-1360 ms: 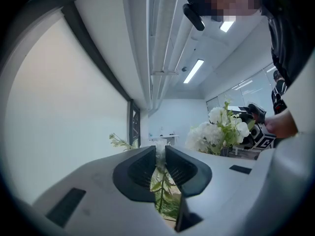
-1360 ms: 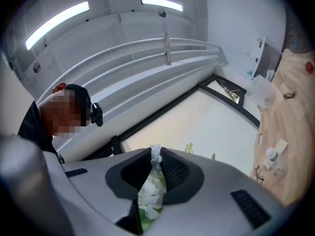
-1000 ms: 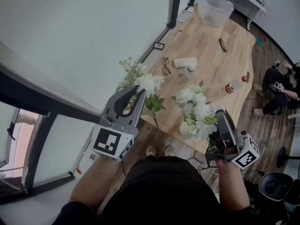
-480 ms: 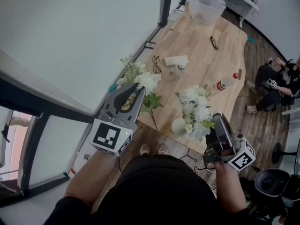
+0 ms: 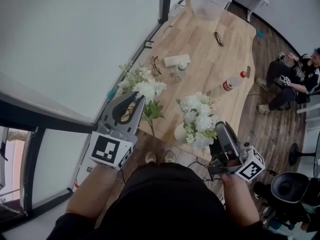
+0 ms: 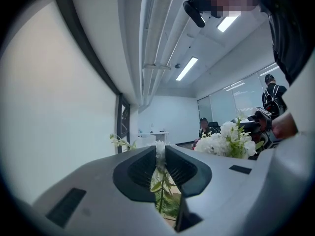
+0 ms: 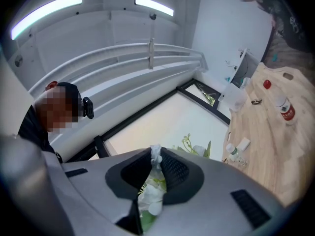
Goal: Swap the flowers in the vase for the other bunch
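In the head view my left gripper is shut on the stems of a white flower bunch, held over the table's near left edge with a stem and leaves hanging below. The left gripper view shows that stem pinched between the jaws. My right gripper is shut on a second white bunch, which hangs just above and right of a round white vase at the table's near edge. White blooms fill the right jaws. Whether those stems reach into the vase is hidden.
On the wooden table lie glasses, a white roll, a small bottle, a red-capped bottle, a dark item and a clear tub. A person sits on the floor at right. A wall runs along the left.
Both grippers keep their bunches and have sunk a little, drifting toward me. The head view has slid across the table, so everything sits further left in the picture.
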`<state>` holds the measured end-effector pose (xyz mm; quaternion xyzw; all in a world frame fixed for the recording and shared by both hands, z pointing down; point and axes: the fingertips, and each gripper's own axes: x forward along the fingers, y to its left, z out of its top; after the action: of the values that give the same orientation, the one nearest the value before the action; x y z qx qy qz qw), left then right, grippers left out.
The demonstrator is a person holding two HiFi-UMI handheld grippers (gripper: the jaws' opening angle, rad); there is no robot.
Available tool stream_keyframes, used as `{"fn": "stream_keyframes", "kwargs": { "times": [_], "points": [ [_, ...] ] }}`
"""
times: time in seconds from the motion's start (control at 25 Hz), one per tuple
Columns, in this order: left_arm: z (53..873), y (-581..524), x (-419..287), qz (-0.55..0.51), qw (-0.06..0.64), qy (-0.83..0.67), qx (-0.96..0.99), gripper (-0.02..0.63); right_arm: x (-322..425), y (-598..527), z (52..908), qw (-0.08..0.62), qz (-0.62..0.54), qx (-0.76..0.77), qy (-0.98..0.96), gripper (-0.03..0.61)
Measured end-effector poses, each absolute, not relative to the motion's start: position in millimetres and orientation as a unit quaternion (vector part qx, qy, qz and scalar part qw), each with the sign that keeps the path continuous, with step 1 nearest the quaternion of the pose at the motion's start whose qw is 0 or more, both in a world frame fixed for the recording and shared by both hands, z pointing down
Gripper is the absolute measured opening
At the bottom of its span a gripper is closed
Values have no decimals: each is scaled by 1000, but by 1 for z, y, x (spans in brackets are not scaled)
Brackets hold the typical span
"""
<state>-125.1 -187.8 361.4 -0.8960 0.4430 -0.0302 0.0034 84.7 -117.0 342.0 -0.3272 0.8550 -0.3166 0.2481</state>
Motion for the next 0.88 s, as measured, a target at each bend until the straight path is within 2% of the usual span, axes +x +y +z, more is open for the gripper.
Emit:
{"fn": "stream_keyframes", "kwargs": {
  "times": [0.88],
  "points": [
    [388,-190,-84,-84,7,409,-909,57,104,-112,414,245,-391,-326,825,72]
  ]
}}
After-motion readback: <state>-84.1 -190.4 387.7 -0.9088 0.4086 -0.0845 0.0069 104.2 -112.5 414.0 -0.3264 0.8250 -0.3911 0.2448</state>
